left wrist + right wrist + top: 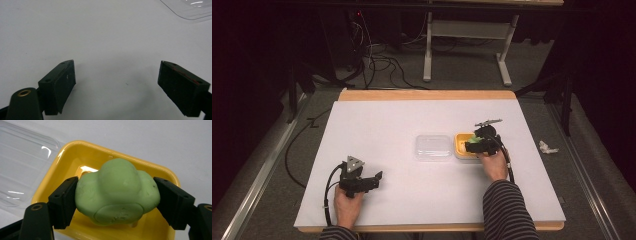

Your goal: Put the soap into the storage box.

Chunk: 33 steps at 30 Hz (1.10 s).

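One white-topped table with wooden edges (pixel 377 130) stands before us in a dark room with cables on the grey floor. Our right gripper (pixel 115 197) clamps the soft green lumpy toy (pixel 117 192) between its jaws, just above the square yellow plastic tray (pixel 75 155). A clear plastic lid (pixel 433 147) lies beside that tray, while our left gripper (pixel 116 82) rests wide open over bare tabletop.
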{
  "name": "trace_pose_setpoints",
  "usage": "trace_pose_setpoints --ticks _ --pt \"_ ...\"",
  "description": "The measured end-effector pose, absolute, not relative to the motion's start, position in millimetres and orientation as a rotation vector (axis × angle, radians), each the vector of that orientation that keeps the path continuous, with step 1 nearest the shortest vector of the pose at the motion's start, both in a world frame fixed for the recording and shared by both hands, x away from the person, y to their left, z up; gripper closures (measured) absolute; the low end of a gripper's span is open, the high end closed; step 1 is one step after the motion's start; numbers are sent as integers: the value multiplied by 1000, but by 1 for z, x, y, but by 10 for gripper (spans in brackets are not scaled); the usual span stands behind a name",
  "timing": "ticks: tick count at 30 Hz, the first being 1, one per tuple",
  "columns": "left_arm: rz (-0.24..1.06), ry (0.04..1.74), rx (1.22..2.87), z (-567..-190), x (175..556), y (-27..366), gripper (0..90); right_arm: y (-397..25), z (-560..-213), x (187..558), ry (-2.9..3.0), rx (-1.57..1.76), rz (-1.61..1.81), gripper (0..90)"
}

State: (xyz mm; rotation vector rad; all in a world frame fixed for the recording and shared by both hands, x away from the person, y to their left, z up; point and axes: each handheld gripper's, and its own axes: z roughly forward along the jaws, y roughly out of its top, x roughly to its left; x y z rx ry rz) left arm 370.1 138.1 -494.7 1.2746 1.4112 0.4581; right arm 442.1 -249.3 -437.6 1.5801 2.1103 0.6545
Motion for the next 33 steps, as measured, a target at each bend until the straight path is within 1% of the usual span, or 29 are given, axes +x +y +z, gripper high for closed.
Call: trace_pose_setpoints --ticks 22,33 --pt "458 1411 1273 -495 370 138 153 -248 -445 445 2124 1606 654 226" --pt "456 1410 1280 -495 370 138 153 -252 -439 438 2098 1598 698 230"
